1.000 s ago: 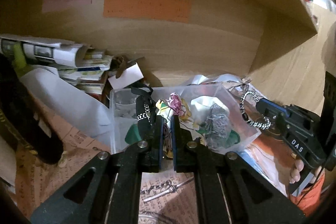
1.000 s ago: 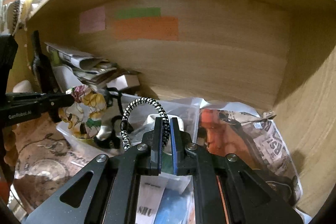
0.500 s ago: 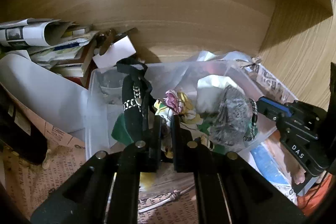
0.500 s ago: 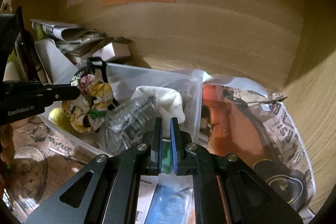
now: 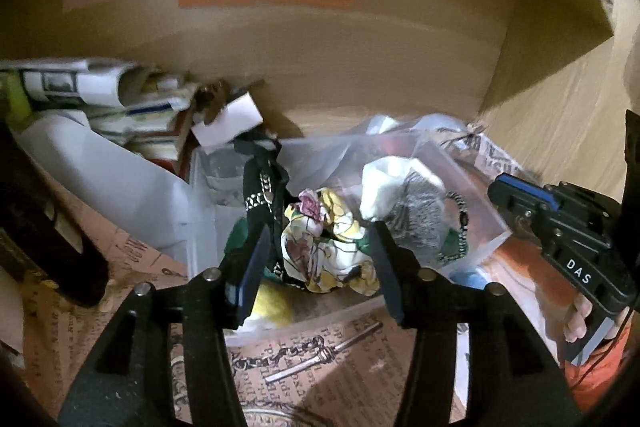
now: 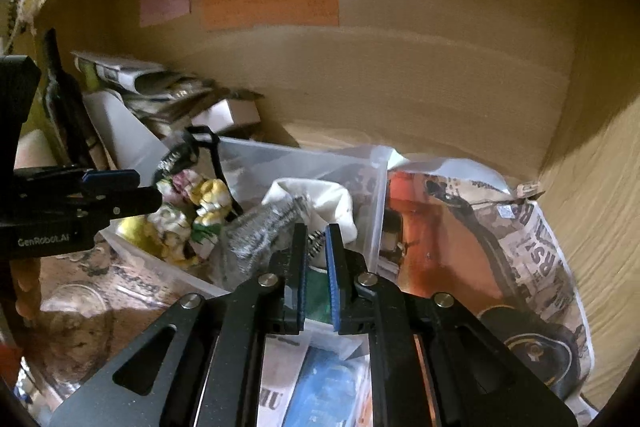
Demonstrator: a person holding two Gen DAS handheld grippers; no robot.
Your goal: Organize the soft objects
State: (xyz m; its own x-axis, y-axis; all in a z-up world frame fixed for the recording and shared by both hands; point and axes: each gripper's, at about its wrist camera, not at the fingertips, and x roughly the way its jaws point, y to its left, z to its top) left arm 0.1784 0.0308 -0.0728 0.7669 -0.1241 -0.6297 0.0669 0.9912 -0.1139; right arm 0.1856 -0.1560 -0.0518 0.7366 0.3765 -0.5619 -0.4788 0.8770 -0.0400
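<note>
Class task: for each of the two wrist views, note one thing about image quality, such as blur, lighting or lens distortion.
Left wrist view: the paper stack at the left is smeared by motion blur, and the corners go black. Right wrist view: the fisheye lens bows the straight shelf back wall into a curve; the light is dim and yellowish, with shadow at the left edge.
</note>
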